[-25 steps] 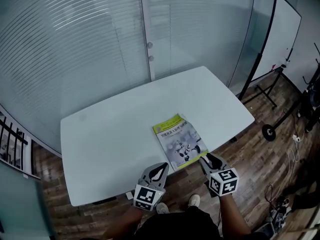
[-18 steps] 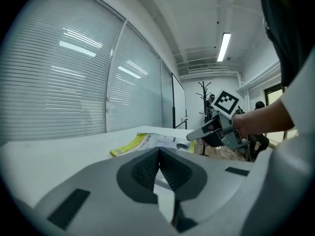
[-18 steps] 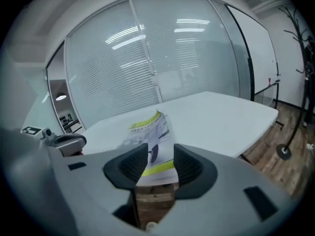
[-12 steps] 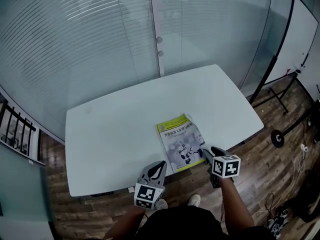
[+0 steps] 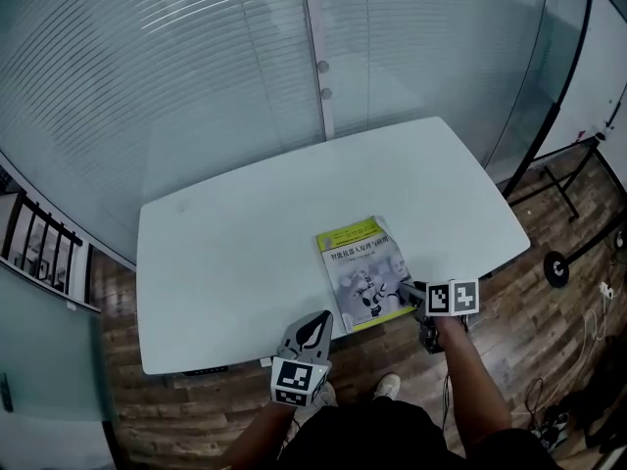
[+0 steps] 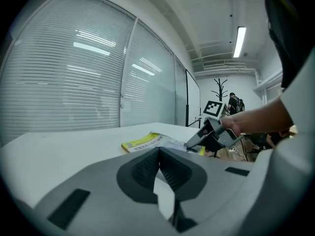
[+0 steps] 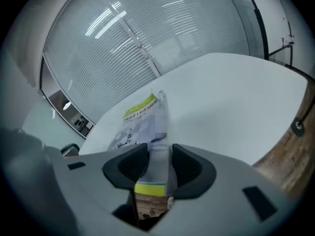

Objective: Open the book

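The book [image 5: 362, 272], shut, with a yellow-green band on a grey cover, lies flat near the front right of the white table [image 5: 225, 253]. My right gripper [image 5: 407, 292] reaches over the book's near right corner. In the right gripper view the book [image 7: 140, 117] runs away from the right gripper [image 7: 158, 156], whose jaws stand apart with that corner between them. My left gripper [image 5: 315, 321] hovers at the table's front edge, left of the book, jaws together and empty. In the left gripper view the left gripper [image 6: 159, 154] points at the book [image 6: 147, 141], with the right gripper [image 6: 194, 140] beyond it.
A glass wall with blinds [image 5: 196, 67] runs behind the table. A whiteboard on a wheeled stand [image 5: 598, 67] is at the right, over the wooden floor [image 5: 549, 331]. The person's shoe [image 5: 388, 388] shows below the table's front edge.
The right gripper has come down and forward onto the book's near right corner and rolled. The left gripper has hardly moved. The head view has shifted slightly.
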The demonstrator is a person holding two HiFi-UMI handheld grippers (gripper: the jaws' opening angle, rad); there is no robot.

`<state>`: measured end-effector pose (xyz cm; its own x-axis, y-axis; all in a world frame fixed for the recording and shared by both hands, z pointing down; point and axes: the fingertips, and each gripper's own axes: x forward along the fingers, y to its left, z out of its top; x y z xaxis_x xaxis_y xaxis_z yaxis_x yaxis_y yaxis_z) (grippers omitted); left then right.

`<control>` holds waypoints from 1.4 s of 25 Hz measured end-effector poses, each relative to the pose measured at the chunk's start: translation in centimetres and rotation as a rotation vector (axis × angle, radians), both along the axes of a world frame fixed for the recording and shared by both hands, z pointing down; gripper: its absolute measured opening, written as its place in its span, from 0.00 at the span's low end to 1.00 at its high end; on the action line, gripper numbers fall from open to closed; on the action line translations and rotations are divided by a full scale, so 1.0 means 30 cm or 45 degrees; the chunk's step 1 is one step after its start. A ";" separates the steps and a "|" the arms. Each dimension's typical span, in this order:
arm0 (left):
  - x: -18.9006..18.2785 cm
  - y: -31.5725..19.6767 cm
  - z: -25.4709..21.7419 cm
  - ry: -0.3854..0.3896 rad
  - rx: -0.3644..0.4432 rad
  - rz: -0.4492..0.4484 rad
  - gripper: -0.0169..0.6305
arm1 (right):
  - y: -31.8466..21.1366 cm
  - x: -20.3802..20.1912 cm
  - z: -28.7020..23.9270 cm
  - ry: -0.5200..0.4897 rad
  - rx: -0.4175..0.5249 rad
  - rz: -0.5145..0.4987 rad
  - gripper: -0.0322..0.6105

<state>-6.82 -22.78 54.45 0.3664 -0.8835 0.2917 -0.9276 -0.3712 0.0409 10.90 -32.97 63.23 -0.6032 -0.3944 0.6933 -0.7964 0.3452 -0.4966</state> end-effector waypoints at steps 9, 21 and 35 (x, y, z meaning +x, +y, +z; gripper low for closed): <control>-0.030 0.045 0.024 0.004 -0.033 -0.053 0.04 | -0.002 0.000 -0.005 0.039 0.060 -0.005 0.28; -0.015 0.088 0.054 0.000 -0.061 -0.039 0.04 | 0.003 0.013 -0.039 0.105 0.226 0.041 0.19; -0.037 0.118 0.051 -0.004 -0.064 -0.044 0.04 | 0.008 -0.007 -0.139 0.274 0.509 0.014 0.14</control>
<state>-7.93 -19.25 55.98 0.3350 -0.8797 0.3374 -0.9400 -0.3366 0.0557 10.70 -32.73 59.06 -0.4567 -0.6621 0.5942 -0.8714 0.4673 -0.1490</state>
